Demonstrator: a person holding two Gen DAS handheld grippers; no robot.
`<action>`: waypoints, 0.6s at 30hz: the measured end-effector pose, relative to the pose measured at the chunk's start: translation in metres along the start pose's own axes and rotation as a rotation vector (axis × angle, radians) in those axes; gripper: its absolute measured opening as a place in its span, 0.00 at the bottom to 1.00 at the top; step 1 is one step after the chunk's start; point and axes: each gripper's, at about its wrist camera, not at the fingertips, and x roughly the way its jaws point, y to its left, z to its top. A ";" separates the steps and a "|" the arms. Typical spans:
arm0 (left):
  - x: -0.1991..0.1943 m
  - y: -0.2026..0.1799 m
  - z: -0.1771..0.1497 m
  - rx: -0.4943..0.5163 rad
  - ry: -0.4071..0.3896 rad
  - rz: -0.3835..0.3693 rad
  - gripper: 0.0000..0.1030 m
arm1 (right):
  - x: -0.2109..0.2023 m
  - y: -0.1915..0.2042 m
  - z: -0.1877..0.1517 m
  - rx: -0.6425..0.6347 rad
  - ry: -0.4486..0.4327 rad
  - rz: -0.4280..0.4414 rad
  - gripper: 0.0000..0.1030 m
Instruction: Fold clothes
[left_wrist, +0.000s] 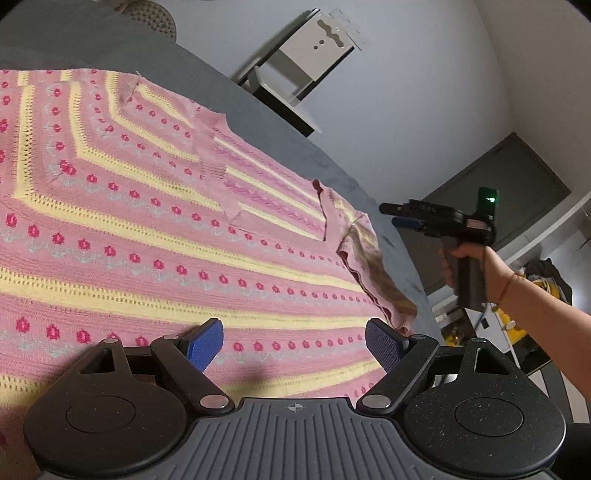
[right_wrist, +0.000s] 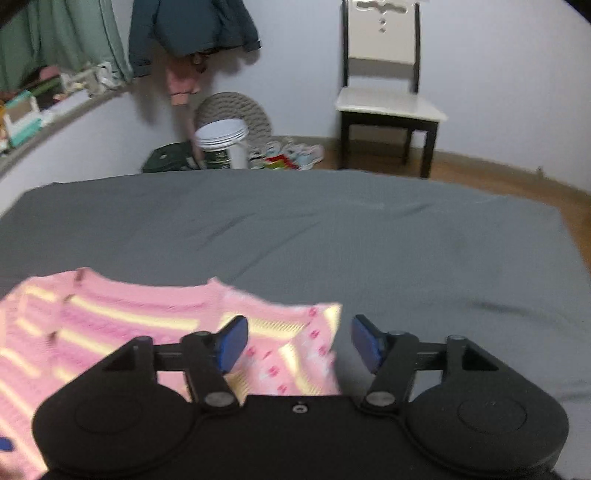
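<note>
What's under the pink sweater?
The sweater lies on a grey sheet that shows all around it. Whatever sits directly beneath the knit is covered.

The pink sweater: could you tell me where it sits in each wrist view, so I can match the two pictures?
Left wrist view: the pink sweater fills the left and centre, spread on the grey bed.
Right wrist view: it lies at lower left, blurred.
Shared landmark: the white chair by the wall.
</note>
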 end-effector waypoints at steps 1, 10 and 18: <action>0.000 -0.002 0.000 0.005 0.001 -0.003 0.82 | 0.000 -0.002 -0.001 0.028 0.017 0.021 0.29; 0.002 -0.004 -0.004 0.017 0.009 -0.002 0.82 | 0.061 -0.002 -0.024 0.156 0.152 -0.039 0.15; 0.004 -0.001 -0.006 0.018 0.015 0.004 0.82 | 0.043 0.004 -0.002 0.086 0.110 -0.013 0.28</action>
